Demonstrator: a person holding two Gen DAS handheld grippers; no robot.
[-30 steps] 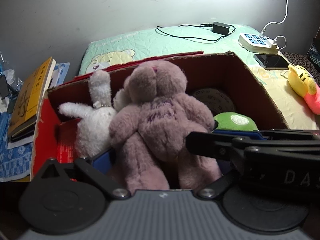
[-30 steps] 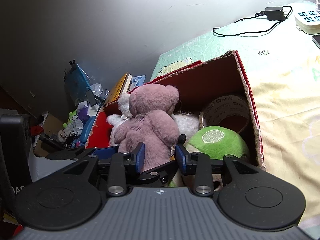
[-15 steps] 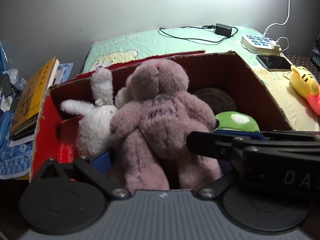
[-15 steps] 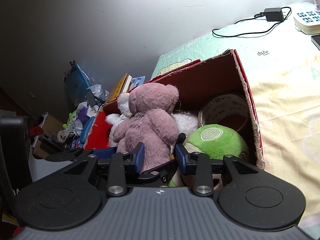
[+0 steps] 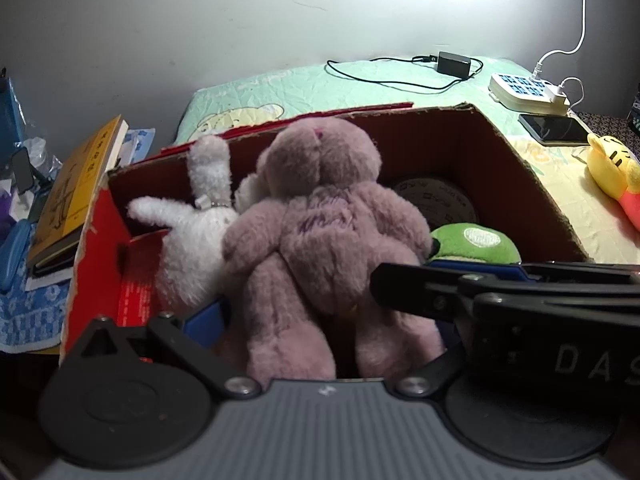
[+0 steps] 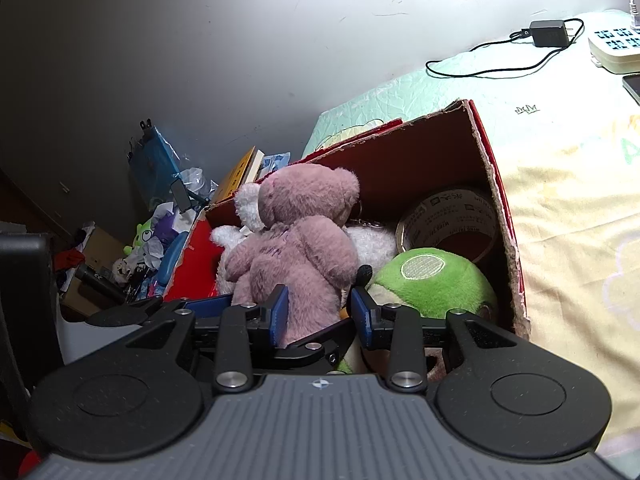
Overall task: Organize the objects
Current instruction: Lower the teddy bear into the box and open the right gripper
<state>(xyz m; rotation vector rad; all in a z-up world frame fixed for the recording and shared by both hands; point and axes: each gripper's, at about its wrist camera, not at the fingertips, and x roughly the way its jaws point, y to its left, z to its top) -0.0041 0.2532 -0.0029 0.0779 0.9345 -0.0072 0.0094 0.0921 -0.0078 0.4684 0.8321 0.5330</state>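
mauve teddy bear (image 5: 324, 220), white rabbit (image 5: 196, 232), green plush (image 6: 432, 280)

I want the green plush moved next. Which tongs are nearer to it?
Right. The right tongs sit just in front of the green plush, its right finger almost against it. The left tongs straddle the purple bear, left of the plush.

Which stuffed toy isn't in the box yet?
The yellow toy. It lies on the bed right of the box; the pink bear, white bunny and green toy are inside.
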